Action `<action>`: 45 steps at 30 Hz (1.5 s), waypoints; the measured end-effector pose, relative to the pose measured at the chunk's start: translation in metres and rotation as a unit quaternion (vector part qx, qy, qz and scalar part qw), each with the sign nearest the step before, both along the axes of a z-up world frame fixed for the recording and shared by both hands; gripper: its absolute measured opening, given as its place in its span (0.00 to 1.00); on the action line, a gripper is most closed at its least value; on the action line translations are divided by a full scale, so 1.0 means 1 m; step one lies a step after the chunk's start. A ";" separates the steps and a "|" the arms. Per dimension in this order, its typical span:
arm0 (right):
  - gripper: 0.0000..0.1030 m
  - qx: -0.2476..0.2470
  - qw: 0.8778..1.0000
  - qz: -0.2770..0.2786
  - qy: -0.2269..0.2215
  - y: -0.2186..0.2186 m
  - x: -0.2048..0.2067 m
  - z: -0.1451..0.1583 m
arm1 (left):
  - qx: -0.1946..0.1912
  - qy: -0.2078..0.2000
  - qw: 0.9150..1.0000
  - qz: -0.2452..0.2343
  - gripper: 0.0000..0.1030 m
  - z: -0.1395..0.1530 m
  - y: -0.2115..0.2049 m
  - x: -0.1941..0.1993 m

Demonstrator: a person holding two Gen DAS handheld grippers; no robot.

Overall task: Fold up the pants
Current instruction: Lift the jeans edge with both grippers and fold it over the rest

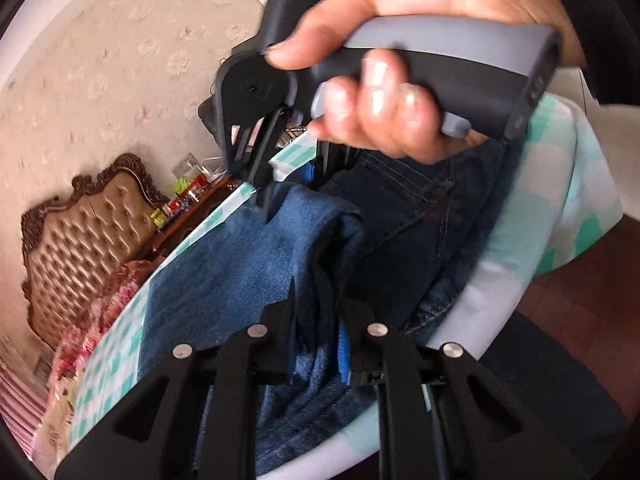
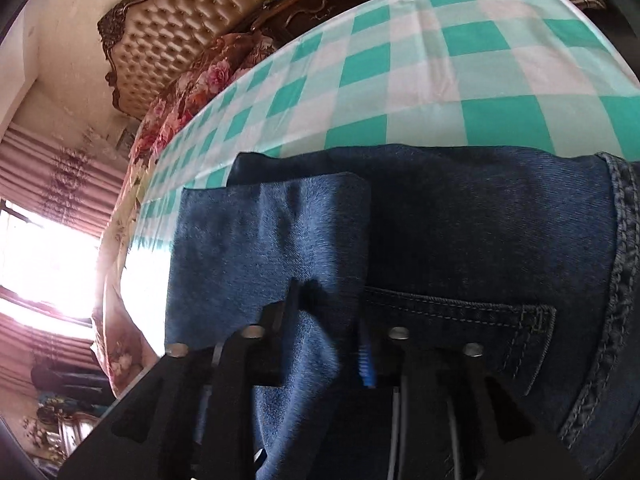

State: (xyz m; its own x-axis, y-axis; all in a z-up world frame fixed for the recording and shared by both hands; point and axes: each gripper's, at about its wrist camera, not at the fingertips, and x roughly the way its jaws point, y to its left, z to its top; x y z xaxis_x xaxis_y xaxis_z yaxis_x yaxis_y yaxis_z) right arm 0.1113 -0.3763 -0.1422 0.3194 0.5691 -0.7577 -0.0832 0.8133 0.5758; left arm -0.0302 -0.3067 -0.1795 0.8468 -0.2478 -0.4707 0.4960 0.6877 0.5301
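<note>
At the bottom centre of the left wrist view, the left gripper (image 1: pixel 320 332) has its black fingers closed on a bunched edge of the dark blue denim pants (image 1: pixel 248 272), the cloth pinched between them. In the right wrist view the right gripper (image 2: pixel 326 328) sits at the lower middle with a lighter fold of the pants (image 2: pixel 480 220) caught between its fingers, so it too looks clamped on denim.

Further up the left wrist view, the person's hand (image 1: pixel 384 92) holds the right tool's grey handle, its tip meeting the same folded edge.

The pants lie across the green-and-white checked surface (image 2: pixel 440 72), the long axis running left to right in frame, the waistband and back pocket at the right. Both grippers hold one folded edge side by side, and the free surface lies beyond it, toward the top of the frame.
</note>
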 end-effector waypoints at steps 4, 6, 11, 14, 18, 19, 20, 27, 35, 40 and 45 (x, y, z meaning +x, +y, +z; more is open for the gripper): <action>0.43 -0.019 0.999 0.009 -0.024 0.008 0.002 0.001 | 0.018 -0.018 1.000 0.002 0.16 -0.011 -0.007 0.001; 0.22 -0.036 0.999 0.006 -0.021 0.009 0.003 -0.002 | 0.019 -0.017 1.000 0.003 0.16 -0.012 -0.007 0.003; 0.11 -0.015 0.999 0.010 -0.045 -0.001 -0.001 0.018 | 0.022 -0.042 0.999 0.008 0.12 0.000 -0.005 0.000; 0.10 0.001 0.998 0.007 -0.069 -0.019 -0.008 0.043 | 0.025 -0.077 0.997 0.002 0.12 0.014 -0.013 -0.009; 0.10 0.000 0.996 -0.007 -0.087 -0.048 -0.016 0.068 | 0.020 -0.103 0.994 -0.024 0.12 0.032 -0.035 -0.012; 0.10 -0.003 0.996 -0.012 -0.090 -0.057 -0.018 0.073 | 0.018 -0.106 0.994 -0.030 0.12 0.036 -0.041 -0.012; 0.10 -0.005 0.996 -0.017 -0.091 -0.065 -0.018 0.076 | 0.016 -0.108 0.993 -0.038 0.12 0.039 -0.050 -0.014; 0.10 0.004 0.995 -0.076 -0.070 -0.144 -0.029 0.062 | 0.013 -0.096 0.991 -0.095 0.12 0.047 -0.112 -0.015; 0.16 -0.023 0.995 -0.081 -0.048 -0.155 -0.029 0.017 | 0.051 -0.055 0.990 -0.118 0.13 0.004 -0.141 -0.005; 0.27 -0.047 0.995 -0.074 -0.047 -0.156 -0.028 0.012 | 0.058 -0.055 0.990 -0.121 0.23 -0.007 -0.144 -0.002; 0.10 -0.034 0.996 -0.058 -0.059 -0.157 -0.031 0.018 | 0.056 -0.071 0.989 -0.116 0.12 -0.002 -0.146 -0.007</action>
State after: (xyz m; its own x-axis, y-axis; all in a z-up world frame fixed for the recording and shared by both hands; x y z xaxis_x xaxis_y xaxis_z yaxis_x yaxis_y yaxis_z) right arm 0.0805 -0.5338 -0.1245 0.4699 0.4716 -0.7461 -0.0499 0.8581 0.5110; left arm -0.0374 -0.4525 -0.1813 0.8326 -0.3959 -0.3873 0.5490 0.4973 0.6718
